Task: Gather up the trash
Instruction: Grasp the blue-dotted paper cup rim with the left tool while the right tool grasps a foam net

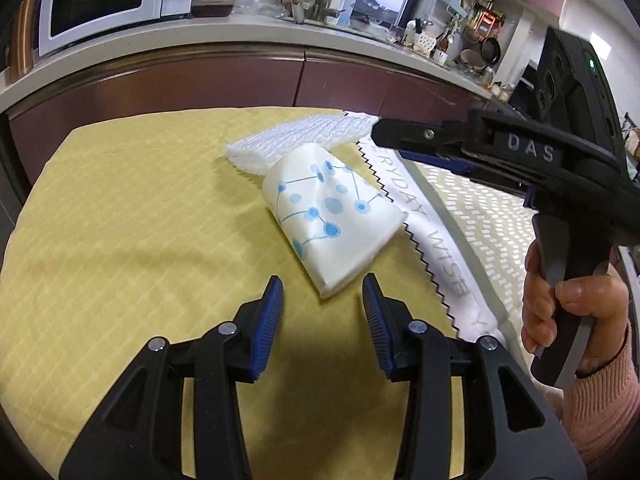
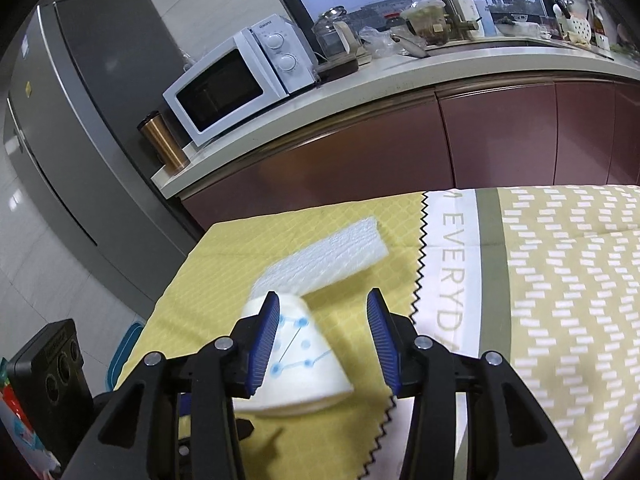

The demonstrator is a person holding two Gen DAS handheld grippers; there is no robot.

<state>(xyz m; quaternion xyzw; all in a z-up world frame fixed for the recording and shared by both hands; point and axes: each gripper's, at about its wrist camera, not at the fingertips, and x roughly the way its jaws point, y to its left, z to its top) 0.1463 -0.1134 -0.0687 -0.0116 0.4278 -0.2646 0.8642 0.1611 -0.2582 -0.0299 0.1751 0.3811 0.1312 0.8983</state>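
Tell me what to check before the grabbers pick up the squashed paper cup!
1. Paper cup within reach, lying flattened on the yellow cloth: ok.
2. Left gripper open and empty, with the cup just ahead of its fingertips: ok.
3. Right gripper open, nothing pinched: ok.
4. Cup centred between the right gripper's blue pads: not ok, it lies under the left-hand pad.
5. Cup free of the bubble wrap: cannot tell, their edges meet or overlap.
6. Somewhere to drop the trash: cannot tell, no bin is in view.
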